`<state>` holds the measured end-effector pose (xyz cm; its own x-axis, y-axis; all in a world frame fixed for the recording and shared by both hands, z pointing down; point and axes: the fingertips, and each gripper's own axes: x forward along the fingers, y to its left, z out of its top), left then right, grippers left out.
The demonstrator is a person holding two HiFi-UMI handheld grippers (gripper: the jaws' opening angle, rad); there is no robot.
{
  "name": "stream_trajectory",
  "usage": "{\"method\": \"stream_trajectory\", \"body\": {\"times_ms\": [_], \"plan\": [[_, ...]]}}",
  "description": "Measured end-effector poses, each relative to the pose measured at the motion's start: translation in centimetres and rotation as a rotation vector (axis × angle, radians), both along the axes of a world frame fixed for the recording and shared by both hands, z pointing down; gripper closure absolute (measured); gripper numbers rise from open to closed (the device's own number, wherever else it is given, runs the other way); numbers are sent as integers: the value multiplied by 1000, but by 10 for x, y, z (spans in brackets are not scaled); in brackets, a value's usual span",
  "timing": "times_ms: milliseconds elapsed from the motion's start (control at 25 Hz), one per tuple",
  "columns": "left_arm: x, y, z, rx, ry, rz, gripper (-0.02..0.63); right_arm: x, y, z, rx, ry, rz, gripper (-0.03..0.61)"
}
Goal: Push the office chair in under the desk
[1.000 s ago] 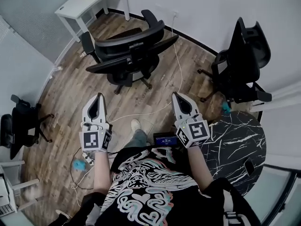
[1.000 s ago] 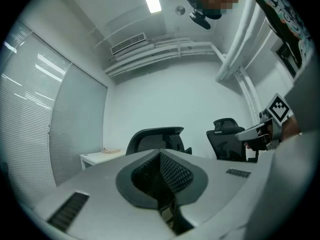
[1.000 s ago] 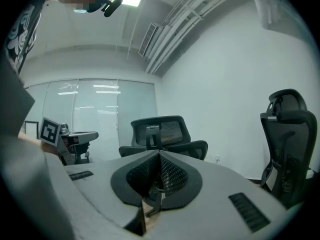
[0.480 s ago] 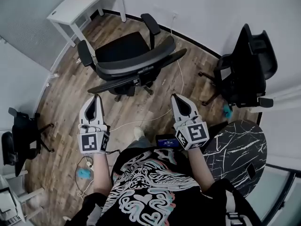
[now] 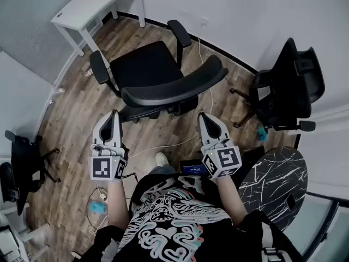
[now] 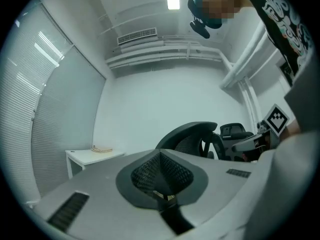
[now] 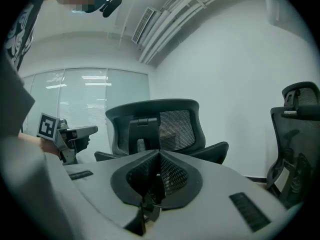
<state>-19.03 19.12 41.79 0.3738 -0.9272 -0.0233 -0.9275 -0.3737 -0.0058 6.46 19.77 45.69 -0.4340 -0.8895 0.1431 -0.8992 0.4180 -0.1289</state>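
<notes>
left tongs (image 5: 114,115), right tongs (image 5: 203,117) shut; chair (image 5: 148,65) faces desk (image 5: 94,4).

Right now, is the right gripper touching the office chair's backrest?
Apart. The head view shows bare floor between the right gripper and the office chair backrest.

Even, bright ceiling-strip lighting; strong fisheye distortion, dark vignetted corners.

No legible text anywhere; shirt print (image 5: 173,218) stylised, unreadable; small screen (image 5: 193,168) digits too tiny.
</notes>
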Motion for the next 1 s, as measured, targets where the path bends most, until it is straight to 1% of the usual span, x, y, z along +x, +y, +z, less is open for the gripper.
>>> {"method": "stream_trajectory", "body": {"times_ms": [200, 320, 400, 480, 520, 680, 800, 920, 1000], "plan": [[3, -13, 11, -24, -109, 37, 609, -10, -5, 4, -9, 34, -13, 537], [5, -16, 14, -39, -148, 43, 607, -11, -6, 6, -13, 36, -12, 528], [8, -17, 15, -21, -172, 61, 606, -13, -7, 5, -6, 48, -23, 526], [11, -19, 15, -11, -191, 72, 577, -15, -9, 4, 3, 63, -35, 523], [12, -21, 15, -16, -202, 74, 576, -14, -11, 5, 4, 62, -36, 523], [18, -28, 20, -44, -236, 90, 510, -13, -18, 9, -17, 22, -28, 512], [22, -30, 27, -83, -257, 102, 486, -12, -18, 8, -19, 14, -31, 498], [25, -43, 29, -75, -245, 102, 453, -11, -20, 7, -23, 1, -30, 488], [25, -45, 32, -92, -252, 108, 443, -12, -20, 8, -28, 4, -35, 483]]}}
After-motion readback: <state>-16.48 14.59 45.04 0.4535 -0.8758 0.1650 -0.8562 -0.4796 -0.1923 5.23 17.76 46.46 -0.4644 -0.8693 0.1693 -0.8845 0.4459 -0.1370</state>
